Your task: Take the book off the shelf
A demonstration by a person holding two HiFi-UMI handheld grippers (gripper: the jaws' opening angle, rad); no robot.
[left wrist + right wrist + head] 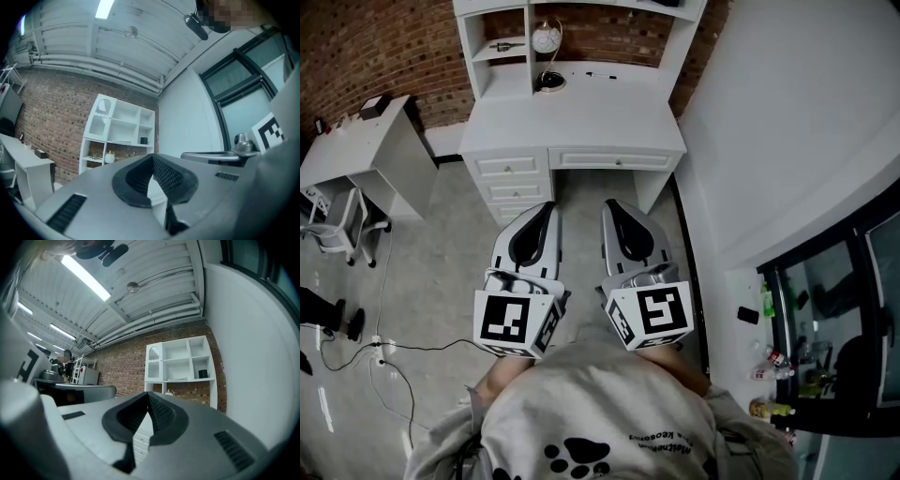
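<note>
**Both claws pinched shut; book up on the hutch**

A white wall fills 2 o'clock. At 12 o'clock stands the white desk with its hutch shelf. Its desktop and drawers lie between the person and the shelves. A smaller white desk sits at 10 o'clock, an office chair at 9. The left gripper and right gripper hover side by side, jaws pressed together on nothing. A round white ornament stands in the hutch's lower bay. What looks like the book, flat and pale, lies on the middle shelf, with a small black box at its 3 o'clock.
</note>
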